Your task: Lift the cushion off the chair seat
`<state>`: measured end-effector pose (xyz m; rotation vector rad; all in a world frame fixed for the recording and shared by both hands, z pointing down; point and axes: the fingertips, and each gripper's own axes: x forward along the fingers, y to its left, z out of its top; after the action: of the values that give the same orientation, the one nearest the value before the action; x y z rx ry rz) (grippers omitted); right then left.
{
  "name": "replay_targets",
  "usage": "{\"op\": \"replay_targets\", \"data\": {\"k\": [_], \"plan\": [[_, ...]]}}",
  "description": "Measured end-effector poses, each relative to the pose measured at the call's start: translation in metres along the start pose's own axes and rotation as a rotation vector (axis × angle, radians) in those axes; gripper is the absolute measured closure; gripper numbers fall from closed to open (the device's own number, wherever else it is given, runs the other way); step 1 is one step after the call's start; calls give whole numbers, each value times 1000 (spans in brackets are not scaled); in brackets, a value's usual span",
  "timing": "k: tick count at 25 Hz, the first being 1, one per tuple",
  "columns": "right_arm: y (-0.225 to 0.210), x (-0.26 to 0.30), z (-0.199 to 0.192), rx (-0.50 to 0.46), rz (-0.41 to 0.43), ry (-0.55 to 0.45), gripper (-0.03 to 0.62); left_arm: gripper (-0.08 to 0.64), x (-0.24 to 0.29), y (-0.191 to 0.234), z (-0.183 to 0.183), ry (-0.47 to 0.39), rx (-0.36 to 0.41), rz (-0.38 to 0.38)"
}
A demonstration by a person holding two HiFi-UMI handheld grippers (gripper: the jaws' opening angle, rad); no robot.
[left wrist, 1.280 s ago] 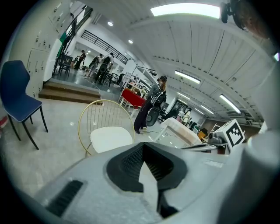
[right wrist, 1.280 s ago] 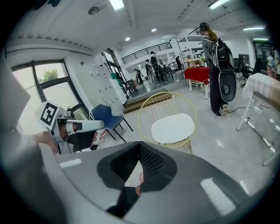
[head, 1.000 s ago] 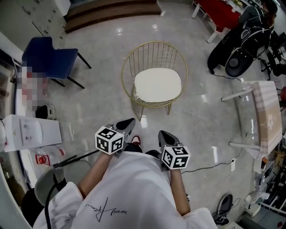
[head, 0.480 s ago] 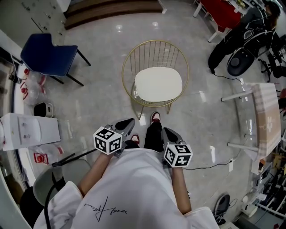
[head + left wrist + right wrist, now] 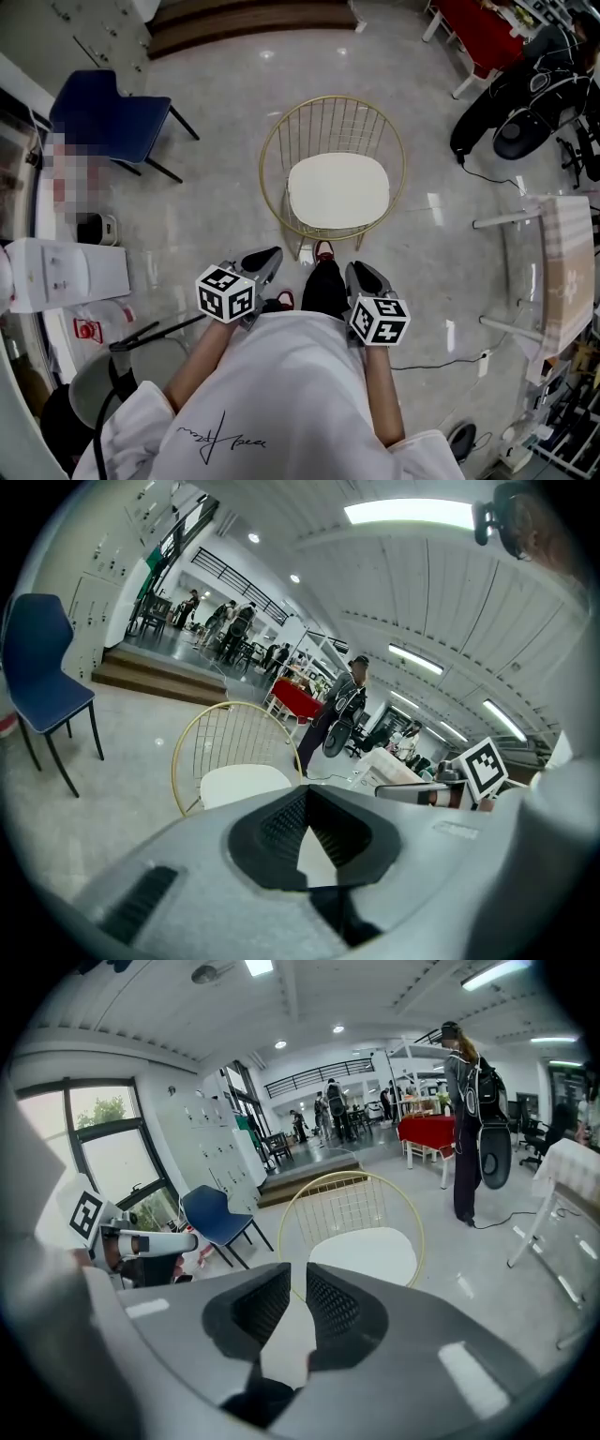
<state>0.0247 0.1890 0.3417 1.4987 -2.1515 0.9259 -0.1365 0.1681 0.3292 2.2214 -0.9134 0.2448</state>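
Note:
A white cushion [image 5: 337,190] lies flat on the seat of a round gold wire chair [image 5: 281,141] in the middle of the floor. Both grippers hang short of the chair's front edge, apart from it. My left gripper [image 5: 270,255] is shut, with nothing in it. The jaws of my right gripper [image 5: 359,270] have just been opening and stand a narrow gap apart, nothing between them. The left gripper view has the cushion [image 5: 246,785] and chair [image 5: 202,738] just past the left gripper [image 5: 305,794]. From the right gripper [image 5: 298,1274], cushion [image 5: 366,1252] and chair [image 5: 347,1206] lie straight ahead.
A blue chair [image 5: 103,117] stands at the far left, a white box [image 5: 56,277] nearer on the left. A glass-topped table [image 5: 553,272] is at the right. A person in black [image 5: 525,94] with gear and a red table [image 5: 478,28] are at the back right.
The person holding the grippers has stepped toward the chair, a leg coming forward between the grippers. Both grippers are now nearer the chair's front edge.

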Motion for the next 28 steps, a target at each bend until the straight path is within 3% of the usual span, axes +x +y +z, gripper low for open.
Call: {"op": "replay_targets", "data": {"k": [4, 10, 19, 23, 28], "plan": [[-22, 18, 17, -4, 7, 21, 525, 555, 25, 6, 14, 2, -9, 17], [-60, 42, 52, -2, 25, 30, 517, 555, 71, 4, 36, 44, 63, 41], [-113, 79, 101, -6, 69, 36, 514, 555, 130, 10, 74, 32, 29, 77], [-149, 87, 133, -17, 32, -37, 525, 555, 155, 13, 89, 9, 0, 100], [-188, 105, 149, 32, 50, -24, 517, 555, 182, 23, 106, -20, -31, 155]]}}
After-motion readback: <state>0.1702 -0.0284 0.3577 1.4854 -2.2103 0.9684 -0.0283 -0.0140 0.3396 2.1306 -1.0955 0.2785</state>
